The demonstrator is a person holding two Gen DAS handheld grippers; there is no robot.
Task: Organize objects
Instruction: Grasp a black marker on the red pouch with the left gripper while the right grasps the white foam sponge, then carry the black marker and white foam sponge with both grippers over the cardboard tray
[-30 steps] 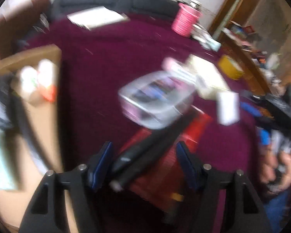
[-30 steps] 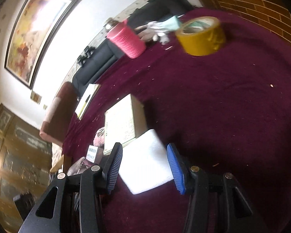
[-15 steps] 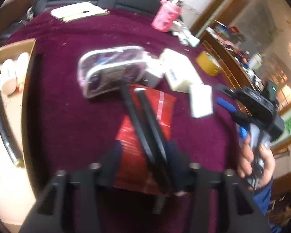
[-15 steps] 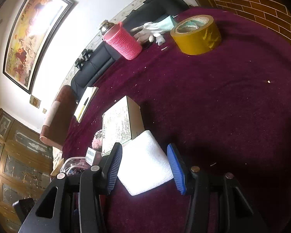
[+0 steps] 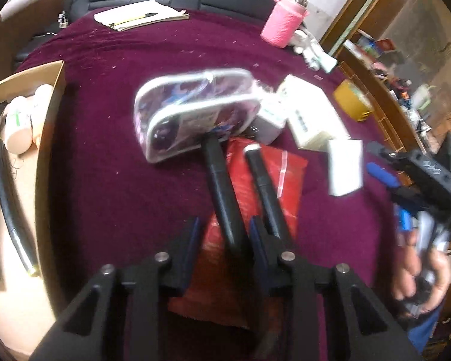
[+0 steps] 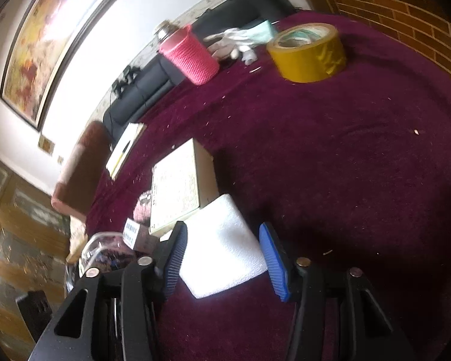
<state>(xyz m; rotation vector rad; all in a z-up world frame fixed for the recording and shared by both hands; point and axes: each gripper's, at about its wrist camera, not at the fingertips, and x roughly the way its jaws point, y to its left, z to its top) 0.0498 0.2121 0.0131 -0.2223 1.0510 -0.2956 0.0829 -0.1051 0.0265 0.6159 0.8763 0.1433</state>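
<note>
A: What is the left gripper (image 5: 224,234) doing?

B: Its jaws have just been closing around one long black cylindrical tool (image 5: 222,192) lying on a flat red plastic packet (image 5: 273,180); whether the pads press it yet, I cannot tell. A second black tool (image 5: 263,186) lies outside the right finger.

A: And beyond?

B: The tool's far end touches a clear zip pouch with purple contents (image 5: 195,114) on the maroon tablecloth (image 5: 105,165).

A: The right gripper (image 6: 221,260)?

B: Its jaws have just been opening. The white foam block (image 6: 222,246) sits between them, the blue pad clearly apart from it, beside a cream cardboard box (image 6: 177,192).
</note>
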